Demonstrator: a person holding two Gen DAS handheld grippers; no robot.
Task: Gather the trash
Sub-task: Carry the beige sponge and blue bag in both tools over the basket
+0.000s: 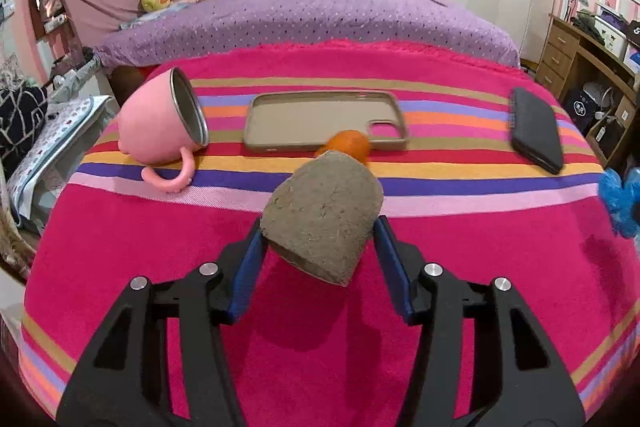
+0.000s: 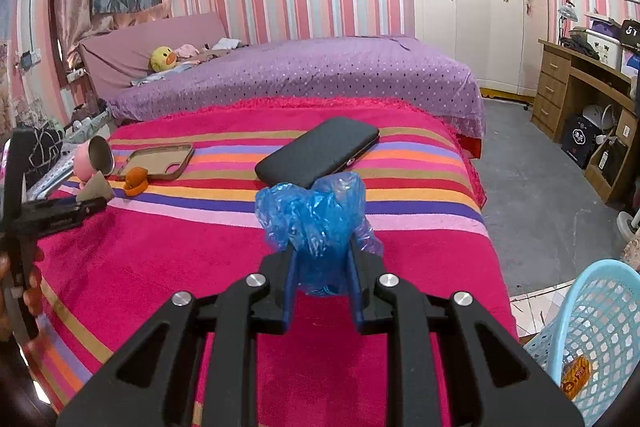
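From the left wrist view, the left gripper (image 1: 320,243) has a grey-brown, rough-surfaced wedge of cardboard-like scrap (image 1: 322,215) sitting between its blue-padded fingers (image 1: 250,267), both pads pressed against the wedge's sides, so the claw is clamped on it. The gripper points forward and downward over the bright pink striped towel (image 1: 160,267) that covers the near surface. Just beyond the wedge's far tip lies a small orange piece of peel (image 1: 350,143), touching the near edge of an empty tan phone case (image 1: 326,121) lying open side up. To the left a pink metal-lined mug (image 1: 162,123) lies tipped on its side, handle toward the viewer, and to the right, well apart, rests a black rectangular case (image 1: 536,129). At the far right edge a crumple of blue plastic (image 1: 620,199) peeks in. From the right wrist view, the right gripper (image 2: 322,259) is closed narrowly on that crumpled blue plastic bag (image 2: 314,217), which bulges up and out above the fingertips. It also tilts forward and down over the towel, with the black case just behind the bag. At the left edge the left gripper (image 2: 90,205) reaches in almost level with the wedge at its tip, a person's hand (image 2: 28,287) around its handle. A light blue plastic lattice basket (image 2: 592,339) stands low at the right, off the towel, with an orange wrapper (image 2: 574,379) inside.
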